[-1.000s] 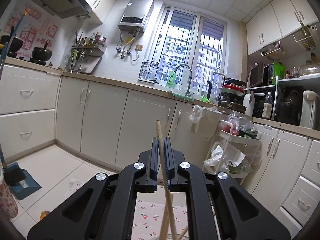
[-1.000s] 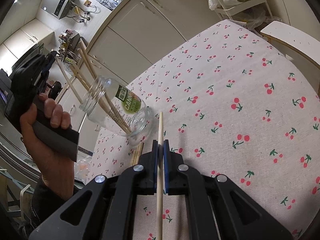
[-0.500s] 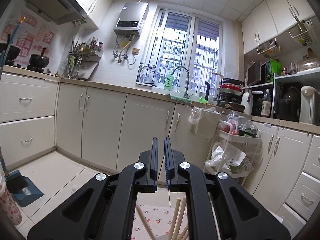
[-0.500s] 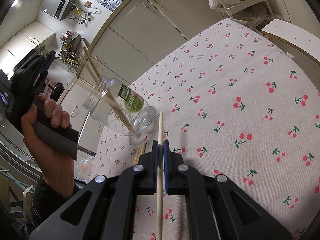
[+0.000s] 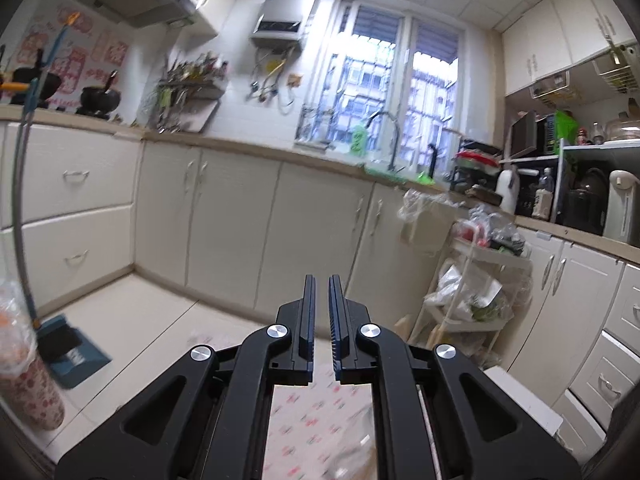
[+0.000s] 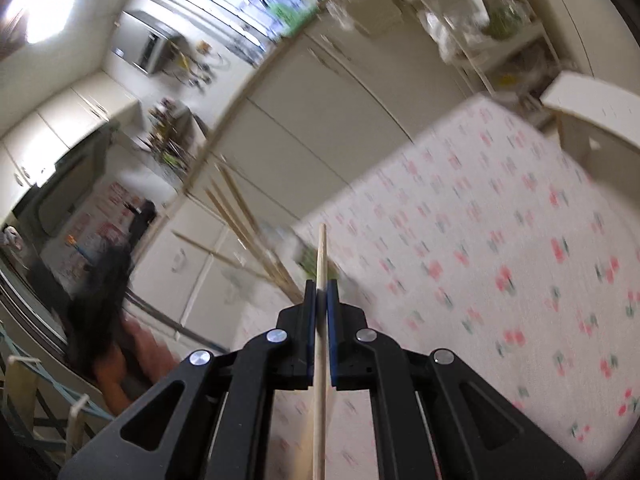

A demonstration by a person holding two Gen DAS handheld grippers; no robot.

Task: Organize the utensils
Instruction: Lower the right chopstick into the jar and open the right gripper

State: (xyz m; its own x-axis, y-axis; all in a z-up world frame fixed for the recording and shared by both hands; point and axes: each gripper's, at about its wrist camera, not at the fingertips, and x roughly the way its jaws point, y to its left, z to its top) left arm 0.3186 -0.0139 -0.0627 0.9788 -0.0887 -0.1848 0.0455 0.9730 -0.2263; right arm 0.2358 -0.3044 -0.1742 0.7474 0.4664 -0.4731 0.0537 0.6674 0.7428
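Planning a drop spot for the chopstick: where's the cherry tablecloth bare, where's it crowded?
Bare: the cherry tablecloth right of the right tongs, out to its far edge by the white cabinets. Crowded: just left of the tongs, where the blurred glass jar with its chopsticks sits.

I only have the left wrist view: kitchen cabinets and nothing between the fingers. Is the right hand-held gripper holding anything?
Observer: Yes. The right hand-held gripper is shut on one wooden chopstick, which runs lengthwise between its fingers.
Operator: Where is the jar?
Observer: The glass jar is just beyond the gripper's tips, at the near edge of the cherry-print tablecloth. It is badly blurred, with several chopsticks leaning out of it toward the upper left.
Operator: And my left hand?
Observer: The left hand shows at the lower left of the right wrist view, off the side of the table, and is also blurred.
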